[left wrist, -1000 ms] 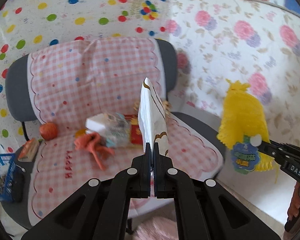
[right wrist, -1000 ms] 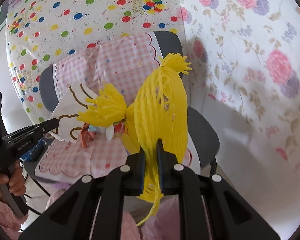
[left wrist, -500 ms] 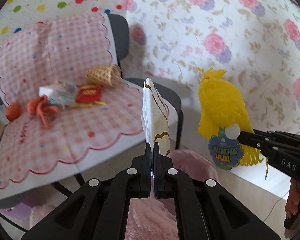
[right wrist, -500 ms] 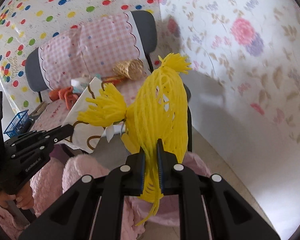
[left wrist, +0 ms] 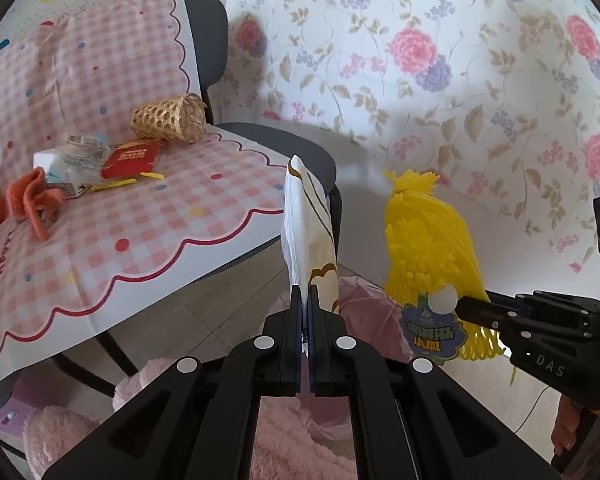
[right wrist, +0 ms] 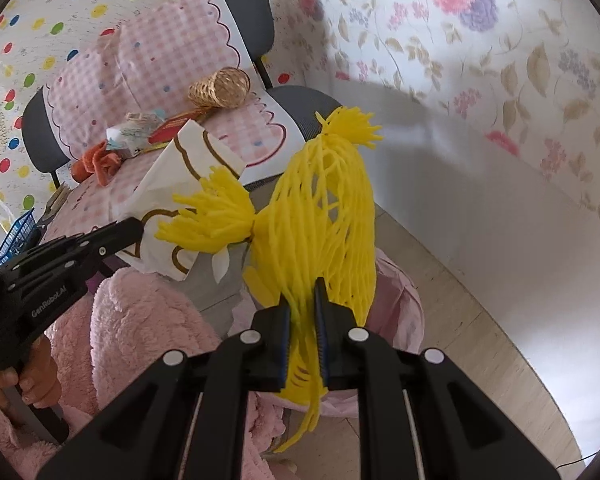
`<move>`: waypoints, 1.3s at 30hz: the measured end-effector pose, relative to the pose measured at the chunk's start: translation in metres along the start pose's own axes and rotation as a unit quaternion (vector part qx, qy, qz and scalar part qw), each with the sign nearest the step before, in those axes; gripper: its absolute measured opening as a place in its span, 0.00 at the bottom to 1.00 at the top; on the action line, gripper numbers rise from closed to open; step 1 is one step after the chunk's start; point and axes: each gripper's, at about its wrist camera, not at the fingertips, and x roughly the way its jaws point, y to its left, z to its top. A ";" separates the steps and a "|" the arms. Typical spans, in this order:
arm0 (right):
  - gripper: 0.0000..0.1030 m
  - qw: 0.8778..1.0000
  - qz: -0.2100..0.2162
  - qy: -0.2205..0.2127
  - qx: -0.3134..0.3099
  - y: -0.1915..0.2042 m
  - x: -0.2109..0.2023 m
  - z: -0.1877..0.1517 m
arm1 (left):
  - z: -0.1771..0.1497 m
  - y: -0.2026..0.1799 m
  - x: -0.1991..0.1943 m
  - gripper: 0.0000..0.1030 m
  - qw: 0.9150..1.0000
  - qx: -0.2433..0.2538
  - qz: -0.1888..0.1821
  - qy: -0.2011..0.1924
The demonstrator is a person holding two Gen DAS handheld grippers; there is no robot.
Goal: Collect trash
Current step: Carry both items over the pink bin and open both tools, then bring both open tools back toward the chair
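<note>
Left wrist view: the left gripper (left wrist: 305, 300) is clamping its fingers tight on a white paper wrapper (left wrist: 306, 232) with brown line print, which is standing up edge-on at 12 o'clock from the fingertips. Over at 3 o'clock, the right gripper (left wrist: 466, 307) is coming in from the side, pinching a yellow foam net (left wrist: 430, 248) with a blue label (left wrist: 430, 330) hanging at its lower end. At 10 o'clock a chair (left wrist: 300, 152) draped in a pink checked cloth (left wrist: 140, 208) is carrying the rest of the litter: a woven bamboo basket (left wrist: 168, 118) on its side, a red packet (left wrist: 132, 158), a crumpled clear wrapper (left wrist: 74, 162), orange peel (left wrist: 32, 200). A pink bag (left wrist: 364, 312) is showing just behind the gripper fingers, low in the frame.

Right wrist view: the right gripper (right wrist: 303, 308) is closed hard on the yellow foam net (right wrist: 324, 216), whose body is rising toward 12 o'clock with a frayed tuft fanning out at 10 o'clock. The left gripper (right wrist: 134, 228) is reaching in from 9 o'clock, holding the white paper wrapper (right wrist: 172, 200) just beside that tuft. The chair (right wrist: 308, 100) and its litter are sitting at 11 o'clock, and the pink bag (right wrist: 404, 300) is lying below the net.
</note>
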 end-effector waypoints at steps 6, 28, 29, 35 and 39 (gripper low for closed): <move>0.21 1.000 0.002 0.008 -0.001 -0.004 0.016 0.003 | 0.003 0.003 0.018 0.12 1.000 0.002 -0.001 0.015; 0.35 0.999 -0.002 -0.054 -0.005 0.006 -0.018 0.033 | 0.020 0.047 -0.034 0.31 0.997 -0.039 0.067 -0.022; 0.35 0.998 -0.001 -0.056 -0.007 0.008 -0.019 0.035 | 0.021 0.049 -0.036 0.31 0.997 -0.041 0.068 -0.021; 0.35 0.998 0.006 -0.064 -0.023 0.020 -0.023 0.045 | 0.022 0.063 -0.045 0.33 0.995 -0.050 0.087 -0.018; 0.35 0.997 0.013 -0.067 -0.039 0.032 -0.020 0.056 | 0.024 0.084 -0.053 0.36 0.992 -0.067 0.109 -0.021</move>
